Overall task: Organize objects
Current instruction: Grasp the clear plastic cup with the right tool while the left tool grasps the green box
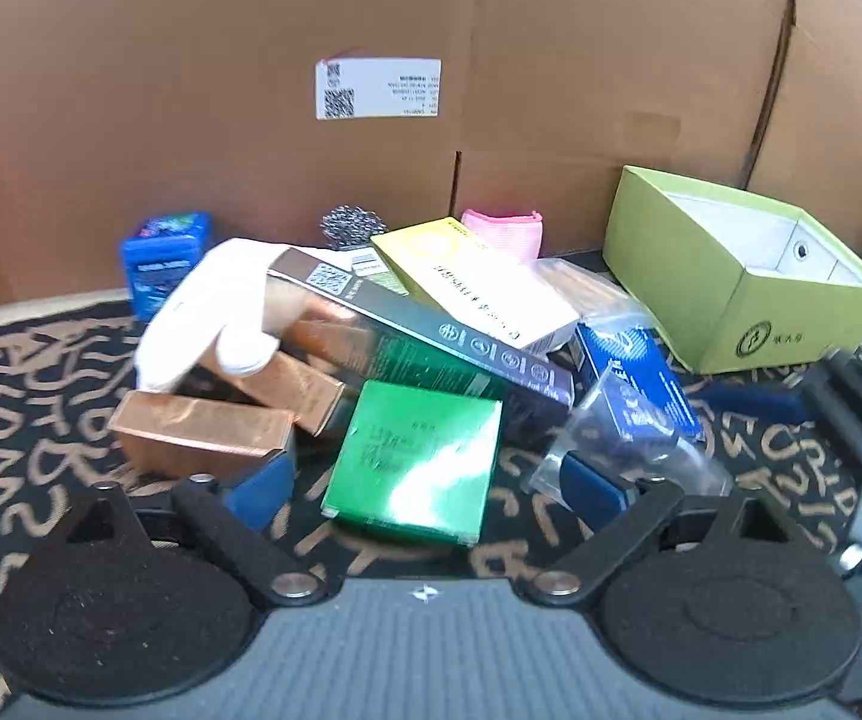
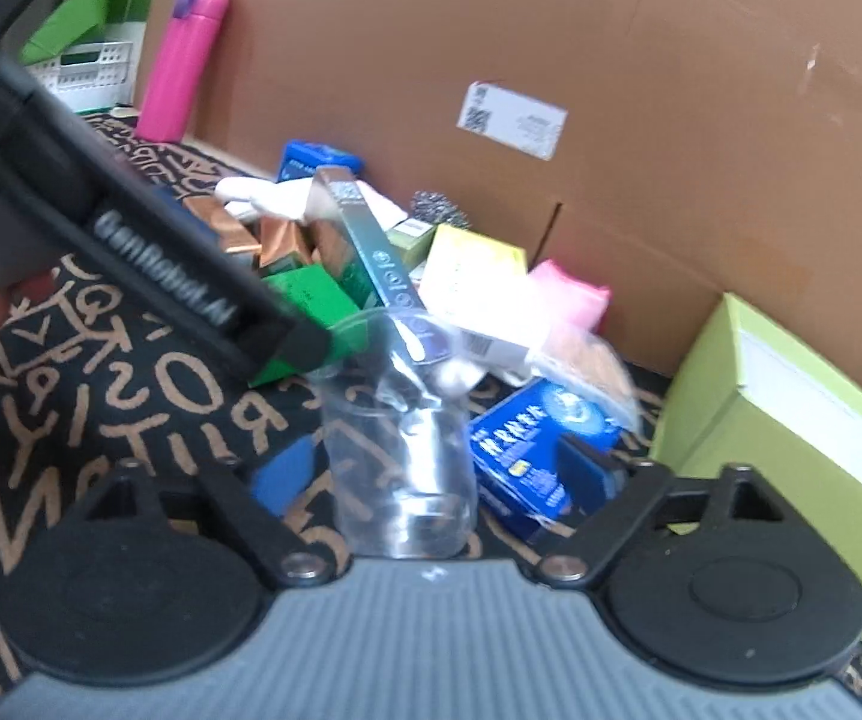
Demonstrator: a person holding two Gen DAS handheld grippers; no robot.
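Observation:
A pile of small boxes lies on the lettered mat. My left gripper [image 1: 425, 489] is open, and a glossy green box [image 1: 416, 462] sits between its blue pads without touching them. Behind it are copper boxes [image 1: 203, 432], a long dark box [image 1: 431, 336], a yellow-white box [image 1: 473, 282] and a blue box [image 1: 635, 384]. My right gripper [image 2: 434, 471] is open around a clear plastic cup [image 2: 401, 456], with gaps on both sides. Its right finger [image 2: 587, 468] is over the blue box [image 2: 521, 438]. The left gripper's arm [image 2: 149, 252] crosses the upper left of the right wrist view.
An open lime-green box [image 1: 749, 312] stands at the right, against a tall cardboard wall [image 1: 191, 120]. A blue tin [image 1: 161, 258], a steel scrubber [image 1: 350, 225], a pink cloth [image 1: 509, 231] and a white cloth [image 1: 203, 312] lie at the back. A pink bottle [image 2: 185, 60] stands far left.

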